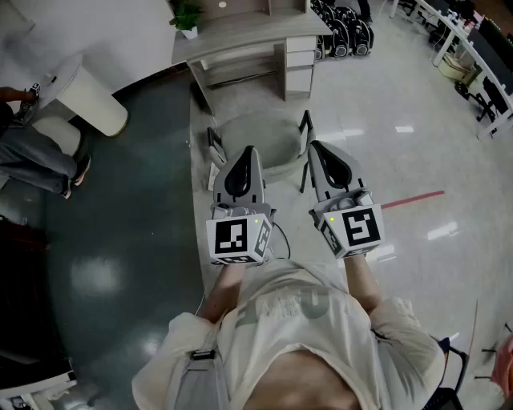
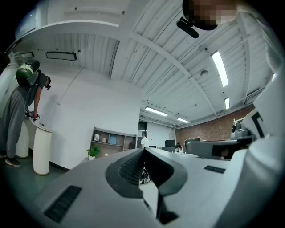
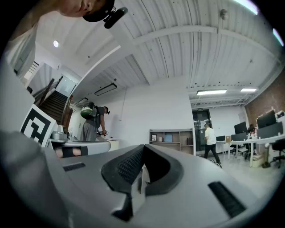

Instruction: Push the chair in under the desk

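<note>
Currently, the chair is seen standing on the pale floor just in front of the bench, its round grey seat out in the open and not tucked under. Drawers are seen under the bench's right end, and a potted plant on its left end. The left hand-held gripper and the right hand-held gripper are held side by side over the chair's near edge. Both are clenched with nothing between the jaws. Contact with the chair cannot be told. A red tape line is laid on the floor at right. A white cylinder stand and a person's legs are seen far left.
</note>
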A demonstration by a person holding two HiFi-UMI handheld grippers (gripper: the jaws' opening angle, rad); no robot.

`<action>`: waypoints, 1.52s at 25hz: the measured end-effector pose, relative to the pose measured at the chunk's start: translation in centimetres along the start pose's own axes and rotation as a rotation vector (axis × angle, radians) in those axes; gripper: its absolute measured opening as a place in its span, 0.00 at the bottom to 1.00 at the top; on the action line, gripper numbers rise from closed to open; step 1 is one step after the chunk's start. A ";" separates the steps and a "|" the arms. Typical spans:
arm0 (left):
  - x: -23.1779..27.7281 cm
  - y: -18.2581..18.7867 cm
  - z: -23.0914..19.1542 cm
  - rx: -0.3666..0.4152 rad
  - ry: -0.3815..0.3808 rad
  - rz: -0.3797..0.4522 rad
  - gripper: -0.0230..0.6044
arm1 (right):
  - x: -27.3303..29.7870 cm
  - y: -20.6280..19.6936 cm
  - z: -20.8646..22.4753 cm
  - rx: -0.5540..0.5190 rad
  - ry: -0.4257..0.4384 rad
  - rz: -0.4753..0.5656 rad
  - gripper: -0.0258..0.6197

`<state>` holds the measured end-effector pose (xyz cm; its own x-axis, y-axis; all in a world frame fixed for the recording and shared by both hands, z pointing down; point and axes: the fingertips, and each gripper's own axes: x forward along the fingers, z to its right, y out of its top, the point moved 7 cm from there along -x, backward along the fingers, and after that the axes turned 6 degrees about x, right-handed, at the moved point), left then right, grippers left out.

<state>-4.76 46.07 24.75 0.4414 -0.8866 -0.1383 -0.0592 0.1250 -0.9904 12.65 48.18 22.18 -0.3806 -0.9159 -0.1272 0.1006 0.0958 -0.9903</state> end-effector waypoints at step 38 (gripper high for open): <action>1.0 -9.4 -11.9 0.132 -0.052 -0.318 0.06 | 5.9 -10.4 -0.3 0.014 -0.155 -0.288 0.07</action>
<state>-14.42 38.71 33.88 0.4641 -0.8671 0.1809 0.2034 -0.0944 -0.9745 9.05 41.93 31.67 -0.2509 -0.9531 0.1692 0.0217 -0.1803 -0.9834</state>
